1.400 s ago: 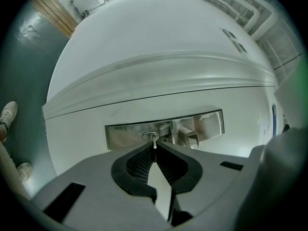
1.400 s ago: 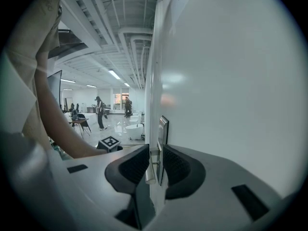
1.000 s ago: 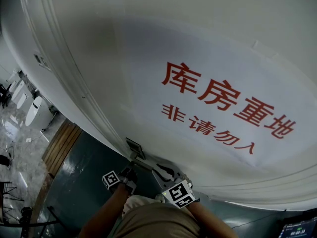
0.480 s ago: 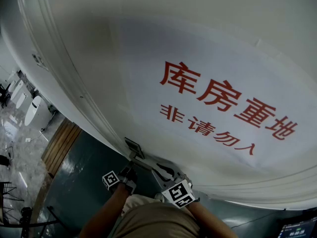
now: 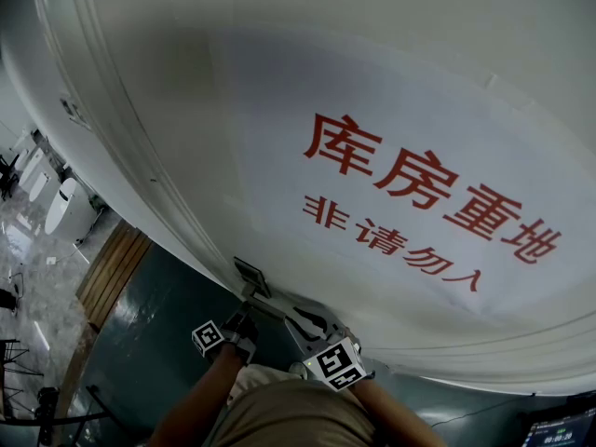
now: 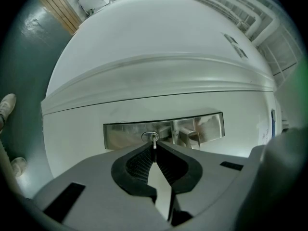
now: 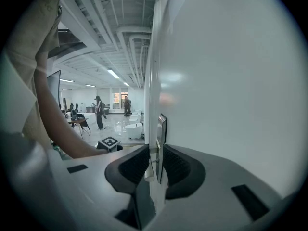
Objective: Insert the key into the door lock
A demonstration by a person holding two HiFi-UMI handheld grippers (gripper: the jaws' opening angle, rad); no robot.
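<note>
Two grippers sat at six o'clock under the white door (image 5: 372, 82), left gripper (image 6: 154, 149) level, jaws pinched the slim silver key (image 6: 154, 141) at the lock plate's (image 6: 120, 134) keyhole (image 6: 149, 136), right gripper's (image 7: 154, 158) jaws clamped the door handle (image 7: 149, 170).

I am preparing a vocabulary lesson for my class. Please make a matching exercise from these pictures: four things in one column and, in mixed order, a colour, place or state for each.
Things
1. key
2. lock plate
3. sign lettering
4. left hand-held gripper

Descriptions
a. red
b. shut on the key
c. shiny, fixed flat on the white door
d. tip at the keyhole

Pairs: 1-d, 2-c, 3-a, 4-b.
</note>
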